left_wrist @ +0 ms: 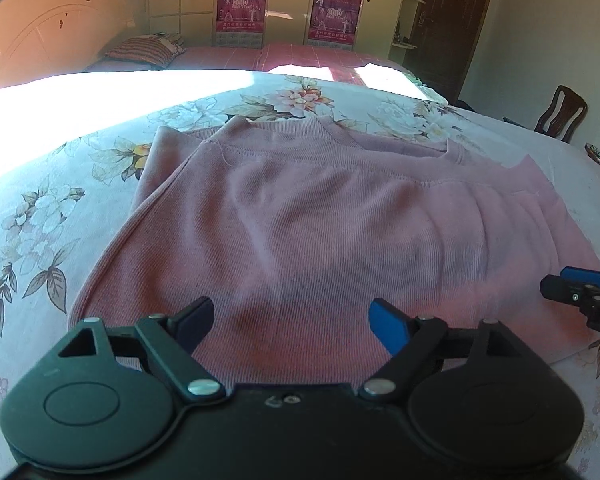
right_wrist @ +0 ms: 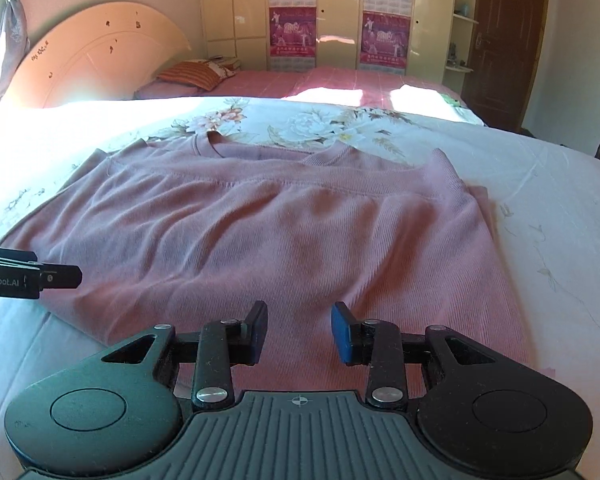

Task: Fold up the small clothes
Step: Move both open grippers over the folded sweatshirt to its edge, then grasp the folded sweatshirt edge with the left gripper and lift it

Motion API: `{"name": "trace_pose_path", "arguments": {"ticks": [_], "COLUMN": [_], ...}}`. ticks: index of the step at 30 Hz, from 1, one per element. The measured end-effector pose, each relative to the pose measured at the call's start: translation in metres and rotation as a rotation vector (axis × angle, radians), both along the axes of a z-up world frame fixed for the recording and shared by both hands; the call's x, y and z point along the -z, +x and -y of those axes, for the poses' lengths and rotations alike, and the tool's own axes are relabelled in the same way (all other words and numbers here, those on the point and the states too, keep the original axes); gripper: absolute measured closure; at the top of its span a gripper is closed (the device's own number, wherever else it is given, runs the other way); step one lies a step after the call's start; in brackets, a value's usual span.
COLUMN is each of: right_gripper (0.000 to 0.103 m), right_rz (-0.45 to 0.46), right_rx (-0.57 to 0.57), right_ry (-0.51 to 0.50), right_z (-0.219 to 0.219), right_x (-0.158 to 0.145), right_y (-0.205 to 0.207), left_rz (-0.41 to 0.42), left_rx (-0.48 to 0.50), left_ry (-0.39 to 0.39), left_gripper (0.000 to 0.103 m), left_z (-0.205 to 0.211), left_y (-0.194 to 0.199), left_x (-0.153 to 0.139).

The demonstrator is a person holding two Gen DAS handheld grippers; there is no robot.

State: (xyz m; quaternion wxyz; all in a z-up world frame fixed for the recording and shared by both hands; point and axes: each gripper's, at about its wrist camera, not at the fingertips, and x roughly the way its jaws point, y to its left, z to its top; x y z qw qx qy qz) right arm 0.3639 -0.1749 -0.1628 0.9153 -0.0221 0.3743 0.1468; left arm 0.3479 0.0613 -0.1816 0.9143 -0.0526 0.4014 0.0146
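Note:
A pink ribbed knit garment [left_wrist: 320, 220] lies flat on the floral bedspread [left_wrist: 40, 208], folded over on itself so one layer's hem lies just short of the neckline at the far end. It also shows in the right wrist view [right_wrist: 284, 232]. My left gripper [left_wrist: 292, 320] is open and empty, just above the garment's near edge. My right gripper [right_wrist: 299, 330] is open and empty over the garment's near edge, to the right. The right gripper's tip shows at the right edge of the left wrist view [left_wrist: 580, 292]; the left gripper's tip shows at the left of the right wrist view [right_wrist: 40, 276].
A second bed with a pink cover [right_wrist: 340, 80], a striped pillow [right_wrist: 196, 74] and a curved headboard [right_wrist: 92, 52] lies behind. Wardrobes with calendars [right_wrist: 384, 32] and a dark door [right_wrist: 504, 40] stand at the back. A wooden chair [left_wrist: 560, 114] is at the right.

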Motion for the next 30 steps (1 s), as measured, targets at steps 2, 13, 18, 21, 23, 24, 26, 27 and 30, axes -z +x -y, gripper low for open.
{"name": "trace_pose_path", "arguments": {"ticks": [2,13,18,21,23,24,26,27,30], "right_gripper": [0.068,0.068,0.068,0.068,0.067,0.067,0.067,0.067,0.067], "right_rz": [0.008,-0.015,-0.021,-0.012,-0.012,-0.013,-0.012,-0.010,-0.011], "right_rx": [-0.008,-0.003,-0.008,0.005,0.009,0.010,0.010,0.013,0.023], "right_ry": [0.007,-0.065,-0.082,-0.047,-0.029,-0.022,-0.016,-0.014,-0.001], "right_z": [-0.011,-0.068,-0.070,-0.068,-0.068,-0.068,-0.068,-0.068,-0.065], "right_x": [-0.003,0.013,0.013,0.007,0.006,0.006,0.005,0.006,0.006], "right_y": [0.007,0.035,0.034,0.030,0.028,0.027,0.025,0.025,0.025], "left_rz": [0.009,-0.040,-0.057,-0.055,-0.073,-0.081,-0.103,-0.110,-0.056], "left_rx": [-0.010,-0.019,-0.033,-0.062,-0.107,-0.145,-0.223,-0.252,-0.313], "left_ry": [-0.010,-0.010,-0.051,-0.128,-0.216,-0.275,-0.386,-0.436,-0.569], "left_gripper": [0.018,0.013,0.014,0.015,0.014,0.014,0.013,0.013,0.011], "left_z": [-0.004,-0.026,-0.035,-0.049,-0.061,-0.069,-0.082,-0.087,-0.097], "left_y": [0.008,0.034,0.020,0.000,-0.015,-0.024,-0.040,-0.045,-0.057], "left_x": [-0.003,0.019,0.008,0.002,0.004,0.006,0.014,0.018,0.027]}}
